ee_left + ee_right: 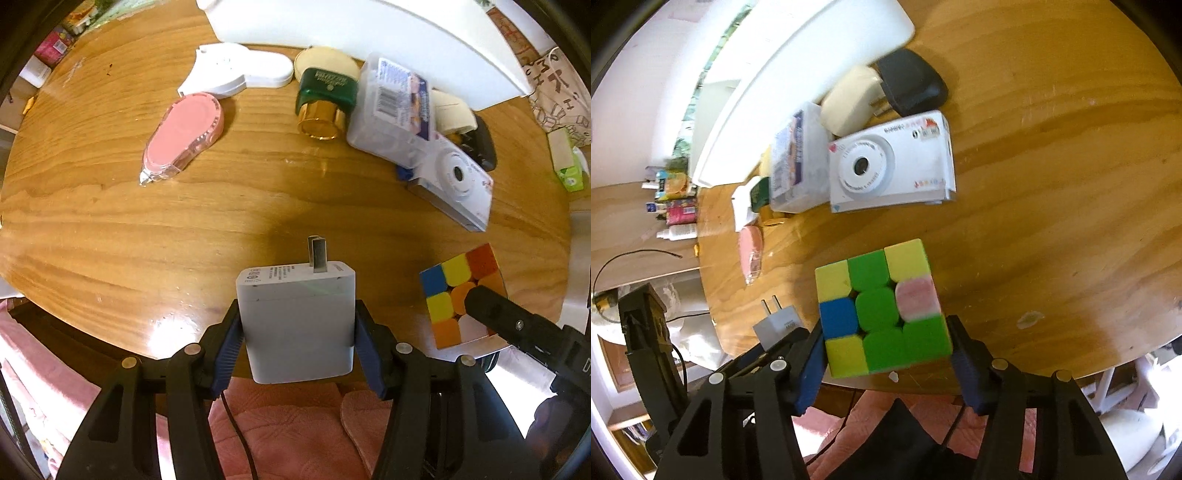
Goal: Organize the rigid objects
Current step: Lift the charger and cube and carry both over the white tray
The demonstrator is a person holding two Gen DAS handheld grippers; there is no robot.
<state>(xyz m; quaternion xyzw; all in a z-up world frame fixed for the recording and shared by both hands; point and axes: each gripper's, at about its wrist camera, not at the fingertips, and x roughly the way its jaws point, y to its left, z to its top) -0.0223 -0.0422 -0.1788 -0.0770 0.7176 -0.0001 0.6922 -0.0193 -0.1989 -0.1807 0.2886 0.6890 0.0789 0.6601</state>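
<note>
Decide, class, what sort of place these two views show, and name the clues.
Probably a lived-in home room, not a workshop: a round wooden table strewn with household odds and ends, a pink quilted cloth below its edge, and bottles lined up on a side surface.

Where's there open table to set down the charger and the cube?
Bare wood lies ahead of the charger, between the pink tape dispenser and the camera box. More lies right of the cube and camera box in the right wrist view. The far edge by the white tray is crowded.
</note>
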